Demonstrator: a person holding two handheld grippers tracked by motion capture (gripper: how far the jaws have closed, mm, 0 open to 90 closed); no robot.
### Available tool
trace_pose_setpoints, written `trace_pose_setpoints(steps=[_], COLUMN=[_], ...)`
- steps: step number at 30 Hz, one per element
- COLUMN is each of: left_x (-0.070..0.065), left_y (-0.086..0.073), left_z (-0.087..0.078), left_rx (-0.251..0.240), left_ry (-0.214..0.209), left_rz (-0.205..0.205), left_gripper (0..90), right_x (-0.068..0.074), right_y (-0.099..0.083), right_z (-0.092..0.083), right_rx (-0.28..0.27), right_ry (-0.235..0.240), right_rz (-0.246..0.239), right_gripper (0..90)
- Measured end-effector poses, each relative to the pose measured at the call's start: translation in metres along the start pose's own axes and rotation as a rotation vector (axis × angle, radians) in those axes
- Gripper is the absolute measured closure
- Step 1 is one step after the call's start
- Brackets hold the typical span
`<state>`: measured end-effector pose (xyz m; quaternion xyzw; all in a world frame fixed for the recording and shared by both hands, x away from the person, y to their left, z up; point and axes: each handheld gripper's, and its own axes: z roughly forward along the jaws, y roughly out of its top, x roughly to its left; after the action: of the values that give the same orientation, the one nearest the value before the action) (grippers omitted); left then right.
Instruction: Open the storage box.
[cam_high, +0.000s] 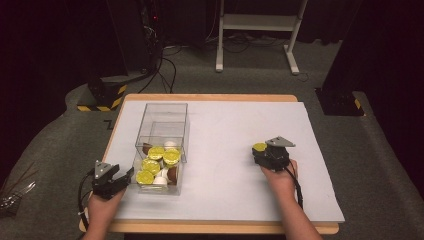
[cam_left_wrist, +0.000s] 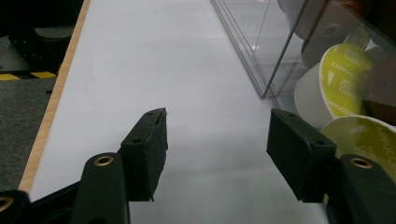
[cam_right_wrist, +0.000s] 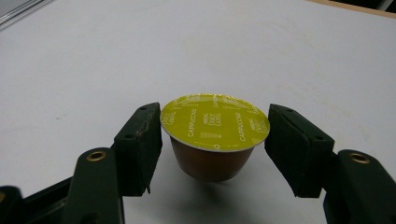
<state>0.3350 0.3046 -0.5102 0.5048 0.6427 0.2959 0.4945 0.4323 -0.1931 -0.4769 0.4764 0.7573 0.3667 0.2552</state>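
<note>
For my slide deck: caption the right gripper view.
Right tongs clamp a yellow-lidded cappuccino capsule just above the white table.

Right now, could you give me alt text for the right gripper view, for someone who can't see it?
A coffee capsule with a yellow-green foil lid and brown cup sits clamped between the right gripper's two black jaws. It is upright, lid on top, over a plain white table.

clear box cut off, capsule half hidden
</note>
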Motion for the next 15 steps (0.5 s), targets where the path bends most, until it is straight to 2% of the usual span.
trace_pose_setpoints(steps=[15], left_x=[0.000], left_y=[0.000], left_z=[-0.001], left_rx=[0.003], left_ry=[-0.008], left_rz=[-0.001], left_gripper=[38.6], right_x=[0.011], right_y=[-0.004], right_z=[0.003], right_rx=[0.022], right_ry=[0.005], right_rz=[-0.016], right_gripper=[37.1])
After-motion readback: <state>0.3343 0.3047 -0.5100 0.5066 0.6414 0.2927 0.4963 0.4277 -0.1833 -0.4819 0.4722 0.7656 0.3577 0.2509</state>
